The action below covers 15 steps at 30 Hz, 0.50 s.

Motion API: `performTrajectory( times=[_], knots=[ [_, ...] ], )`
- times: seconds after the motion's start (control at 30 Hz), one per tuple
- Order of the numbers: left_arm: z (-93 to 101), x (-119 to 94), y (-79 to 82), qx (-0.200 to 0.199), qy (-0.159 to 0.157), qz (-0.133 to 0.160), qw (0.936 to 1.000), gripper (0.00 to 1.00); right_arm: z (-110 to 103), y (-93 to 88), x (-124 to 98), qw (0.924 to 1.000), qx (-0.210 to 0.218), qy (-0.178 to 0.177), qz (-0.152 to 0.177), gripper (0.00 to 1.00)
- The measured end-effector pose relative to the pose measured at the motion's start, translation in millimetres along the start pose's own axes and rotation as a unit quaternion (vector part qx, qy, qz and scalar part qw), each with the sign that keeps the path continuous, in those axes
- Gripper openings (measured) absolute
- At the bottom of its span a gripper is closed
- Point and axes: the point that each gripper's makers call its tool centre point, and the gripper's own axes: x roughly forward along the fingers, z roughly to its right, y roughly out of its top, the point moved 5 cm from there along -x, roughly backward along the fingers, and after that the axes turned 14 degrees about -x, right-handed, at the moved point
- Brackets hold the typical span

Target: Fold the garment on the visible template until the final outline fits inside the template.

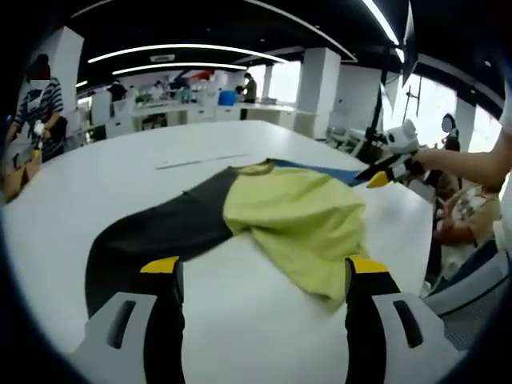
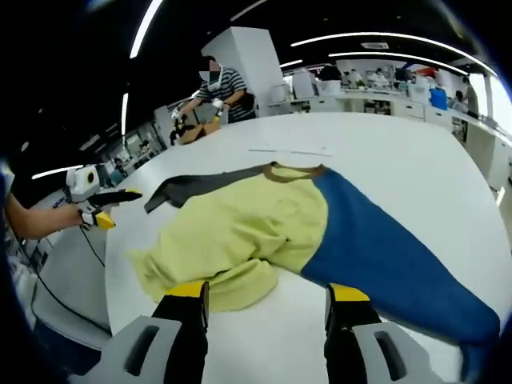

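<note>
Open-plan lab, ceiling strip lights, white columns; a person in a striped shirt [image 2: 225,86] works at a far counter. White bench [image 1: 240,320] carries the garment [image 1: 300,220]: yellow body crumpled at centre, dark grey sleeve [image 1: 152,236] stretched one way, blue sleeve [image 2: 384,248] the other, brown collar [image 2: 294,170] toward the far edge. Left tool [image 1: 264,276] hovers low over bench, jaws apart, nothing between them, yellow hem just ahead. Right tool [image 2: 268,298] likewise: jaws apart, empty, at the near garment edge. Each tool appears off to the side in the other's view, away from the cloth.
</note>
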Motion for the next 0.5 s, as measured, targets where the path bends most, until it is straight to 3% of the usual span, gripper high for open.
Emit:
performTrajectory(
  times=[0.3,0.5],
  knots=[
    [22.9,11,-30.1,0.017,-0.031,-0.044,0.9984,0.66,-6,-6.6,26,0.9999,-0.008,0.009,-0.003,0.38],
    [35.0,19,-45.7,0.001,-0.048,-0.059,0.9971,0.59,-8,-4.5,34,0.9998,-0.017,0.008,0.005,0.29]
  ],
)
